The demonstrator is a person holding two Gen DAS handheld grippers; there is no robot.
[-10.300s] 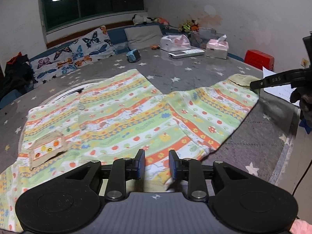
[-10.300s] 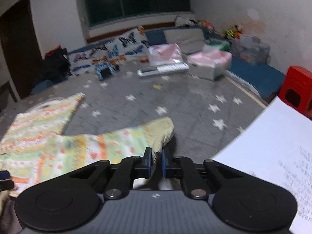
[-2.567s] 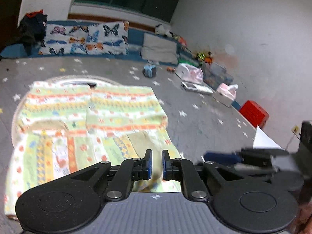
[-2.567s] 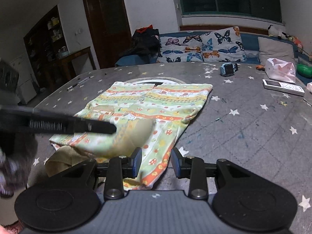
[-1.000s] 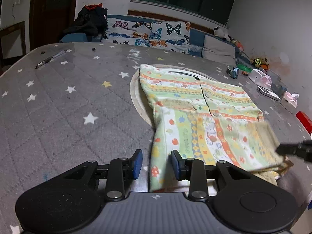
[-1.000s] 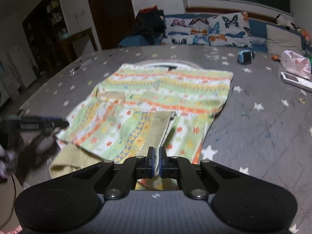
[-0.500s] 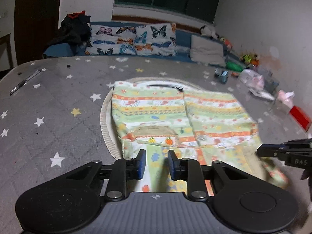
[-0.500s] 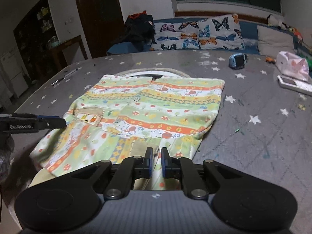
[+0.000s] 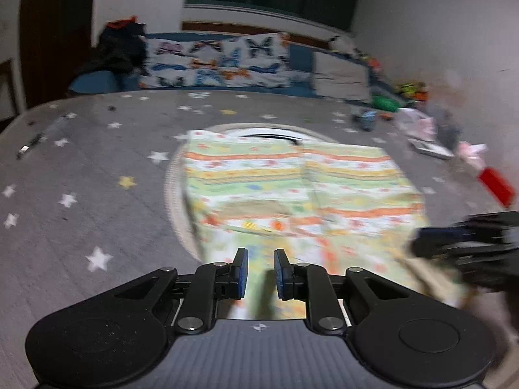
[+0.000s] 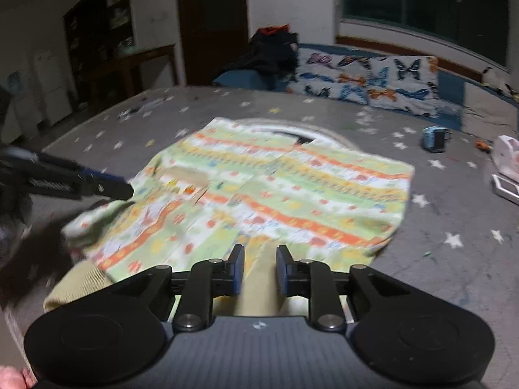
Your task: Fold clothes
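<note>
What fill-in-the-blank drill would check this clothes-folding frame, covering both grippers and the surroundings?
1. The jaws of the right gripper stand ____.
2. The striped shirt lies on a grey mat printed with ____.
3. The pillow behind the mat bears a ____ print.
4. The jaws of the left gripper stand ____.

Missing words: open; stars; butterfly; open

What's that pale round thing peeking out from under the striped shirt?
A pale round mat lies under the green-and-orange striped shirt, on the grey star-patterned cover. Only its curved rim shows; the rest is covered.
</note>
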